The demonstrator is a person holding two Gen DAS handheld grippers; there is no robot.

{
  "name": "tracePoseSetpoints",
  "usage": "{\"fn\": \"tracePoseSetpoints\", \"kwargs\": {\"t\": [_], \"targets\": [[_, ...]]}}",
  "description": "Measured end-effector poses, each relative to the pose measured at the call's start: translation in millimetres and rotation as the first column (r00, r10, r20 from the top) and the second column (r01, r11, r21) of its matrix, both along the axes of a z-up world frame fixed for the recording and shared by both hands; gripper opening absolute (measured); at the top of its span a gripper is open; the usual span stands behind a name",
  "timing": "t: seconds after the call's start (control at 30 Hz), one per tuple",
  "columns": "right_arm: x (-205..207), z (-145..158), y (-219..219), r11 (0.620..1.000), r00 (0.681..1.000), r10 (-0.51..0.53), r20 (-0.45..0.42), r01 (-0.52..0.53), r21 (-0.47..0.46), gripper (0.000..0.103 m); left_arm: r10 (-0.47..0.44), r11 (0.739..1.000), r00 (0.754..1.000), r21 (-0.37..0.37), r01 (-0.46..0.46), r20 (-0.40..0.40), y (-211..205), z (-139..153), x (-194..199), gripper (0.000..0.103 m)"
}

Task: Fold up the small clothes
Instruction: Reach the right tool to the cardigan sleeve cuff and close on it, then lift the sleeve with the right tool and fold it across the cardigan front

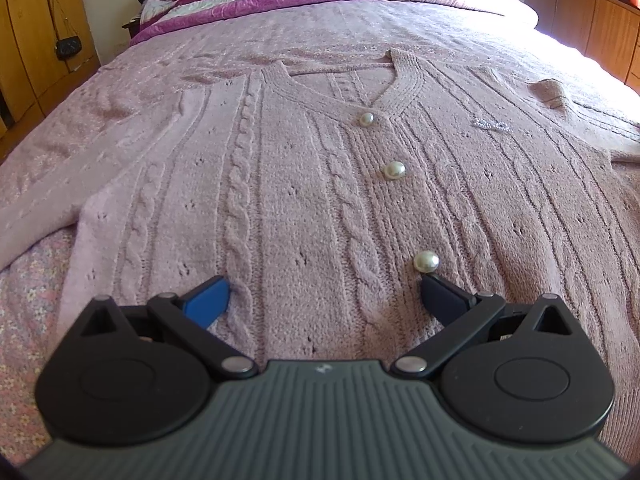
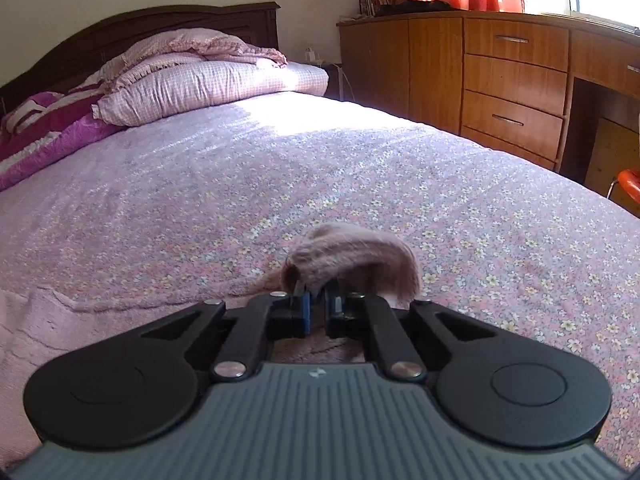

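We see a pink cable-knit cardigan [image 1: 312,184] spread flat, front up, on the bed [image 2: 360,168], and we take it as our landmark. Our left claw [image 1: 325,294] hovers just above its lower front with its fingers wide apart; the blue pad [image 1: 208,304] sits over a cable rib and the dark fingertip [image 1: 436,292] almost touches the lowest pearl button [image 1: 426,261]. Two more pearl buttons [image 1: 394,169] run up the placket toward the V-neck. The cardigan's left sleeve trails off toward the left edge of that view, lying on the flowered bedspread [image 2: 460,232].

Our right claw [image 2: 318,304] is pressed together on a fold of the cardigan's pink knit cuff [image 2: 352,258], which bunches up over the fingertips and lifts clear of the bedspread. Beyond that cuff the bedspread lies open and flat all the way to the pillows [image 2: 216,80] and folded magenta blanket [image 2: 52,128] by the dark headboard [image 2: 120,28]. To the cardigan's right, past the bed's edge, stands a wooden cabinet [image 2: 512,80] with drawers, all closed, so we cannot tell what they hold. To the cardigan's left, a wooden wardrobe [image 1: 36,40] carries a small dark bag [image 1: 69,49] hanging on its door.
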State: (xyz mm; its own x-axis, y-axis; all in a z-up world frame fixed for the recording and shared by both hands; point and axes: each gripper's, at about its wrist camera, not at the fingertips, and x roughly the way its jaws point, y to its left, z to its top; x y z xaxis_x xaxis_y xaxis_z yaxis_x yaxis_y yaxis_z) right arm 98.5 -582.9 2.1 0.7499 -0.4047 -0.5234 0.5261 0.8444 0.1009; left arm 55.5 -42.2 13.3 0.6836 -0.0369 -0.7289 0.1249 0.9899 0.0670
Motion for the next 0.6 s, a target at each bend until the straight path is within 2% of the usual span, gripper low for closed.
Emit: {"fn": "tracePoseSetpoints", "kwargs": {"t": [0.3,0.4,0.6], "targets": [[-23.2,64.7,44.0,0.990,0.981,0.117,0.156,-0.128,0.064,0.005,-0.025,0.999,0.999,-0.021,0.024,-0.026,6.3,6.3,4.5,0.103],[-28.7,86.8,59.3,0.982,0.972,0.143,0.185,-0.162,0.095,0.005,-0.032,0.999,0.999,-0.027,0.032,-0.022,10.0,11.1,3.2,0.103],[-35.2,126.1,104.2,0.961,0.946,0.236,0.223,-0.261,0.088,0.002,-0.007,1.000,1.000,-0.012,0.007,0.001,22.7,19.9,-0.2,0.103]]}}
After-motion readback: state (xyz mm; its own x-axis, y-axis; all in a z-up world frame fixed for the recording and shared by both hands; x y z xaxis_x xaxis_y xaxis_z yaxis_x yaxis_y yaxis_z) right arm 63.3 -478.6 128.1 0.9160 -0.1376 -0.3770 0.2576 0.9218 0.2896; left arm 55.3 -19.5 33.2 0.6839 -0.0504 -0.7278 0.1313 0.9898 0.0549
